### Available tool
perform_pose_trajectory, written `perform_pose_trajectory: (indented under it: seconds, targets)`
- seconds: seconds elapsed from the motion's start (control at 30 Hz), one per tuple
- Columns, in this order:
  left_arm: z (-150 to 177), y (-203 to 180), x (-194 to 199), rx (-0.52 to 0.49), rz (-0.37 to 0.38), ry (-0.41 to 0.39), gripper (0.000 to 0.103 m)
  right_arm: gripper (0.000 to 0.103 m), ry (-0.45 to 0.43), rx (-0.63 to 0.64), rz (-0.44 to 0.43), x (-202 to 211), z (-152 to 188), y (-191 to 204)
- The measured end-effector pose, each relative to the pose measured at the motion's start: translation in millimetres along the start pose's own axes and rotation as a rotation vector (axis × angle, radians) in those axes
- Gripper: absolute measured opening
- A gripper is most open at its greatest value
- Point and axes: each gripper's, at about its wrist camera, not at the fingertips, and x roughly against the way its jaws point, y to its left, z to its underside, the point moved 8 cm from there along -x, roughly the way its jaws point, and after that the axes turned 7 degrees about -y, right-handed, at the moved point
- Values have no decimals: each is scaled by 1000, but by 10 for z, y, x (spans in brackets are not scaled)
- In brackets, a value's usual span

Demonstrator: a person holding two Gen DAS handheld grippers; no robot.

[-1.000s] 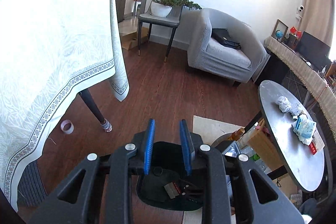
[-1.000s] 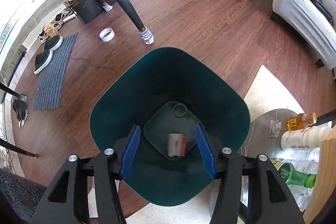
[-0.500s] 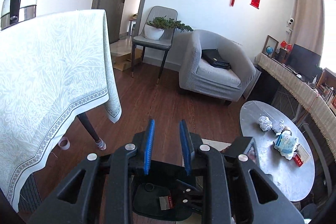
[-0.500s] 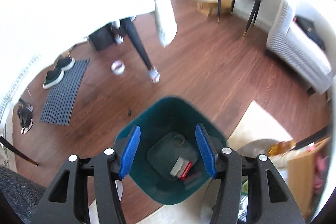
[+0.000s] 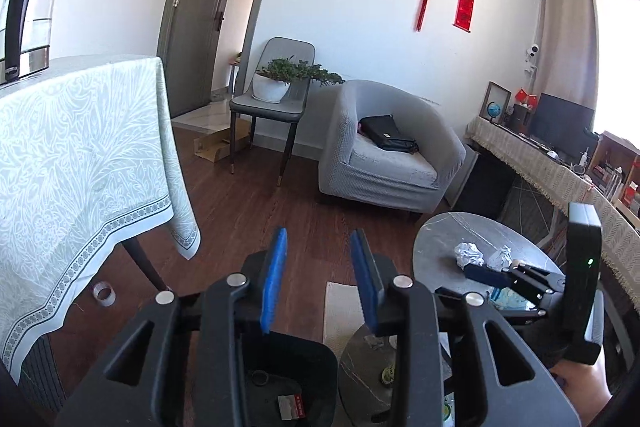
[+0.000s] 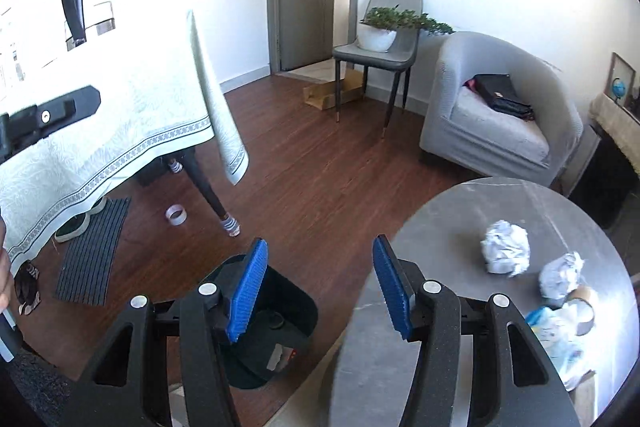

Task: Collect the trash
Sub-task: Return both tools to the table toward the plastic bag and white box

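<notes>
Standing here, I am looking at the round grey desk (image 6: 460,367) carrying the rubbish, with the dark green waste bin (image 6: 296,307) sitting on the wooden floor just beside its edge. The right gripper (image 6: 318,287) is hovering between bin and desk with its jaws spread wide and holding nothing; the left gripper (image 5: 318,279) is hanging above the bin (image 5: 320,355), its jaws parted more narrowly and likewise empty. On the desk a larger crumpled paper ball (image 6: 505,247) is lying near the middle, a smaller crumpled ball (image 6: 560,277) is resting close beside it, and past that a blue-and-white plastic wrapper (image 6: 560,339) is sprawling next to what looks like a cardboard tape core (image 6: 585,301). Inside the bin a small white-and-red packet (image 6: 280,357) and a thin dark ring (image 6: 275,319) are already lying on the bottom. My reading is that the collecting is only partly done: a couple of scraps are binned, while both paper balls and the wrapper are waiting on the desk. No writing on the packet or wrapper is clear enough to read.
</notes>
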Motion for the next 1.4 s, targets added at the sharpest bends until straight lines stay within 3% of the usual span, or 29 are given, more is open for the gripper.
perform_pose_trajectory:
  seconds: [0.33, 0.53, 0.77, 1.1, 1.4]
  targets:
    - [154, -668, -191, -39, 70, 23, 53, 56, -43, -66, 114, 599, 176, -891]
    - [318, -1142, -311, -78, 130, 51, 54, 64, -60, -66, 171, 937, 423, -1356]
    - [585, -1693, -427, -154, 195, 90, 62, 69, -45, -65, 217, 1171, 708, -1747]
    - [1006, -2303, -679, -222, 318, 197, 60, 71, 10, -82, 149, 1293, 1100, -1902]
    - [1333, -2598, -855, -255, 359, 269, 46, 74, 30, -119, 82, 1348, 1296, -1981]
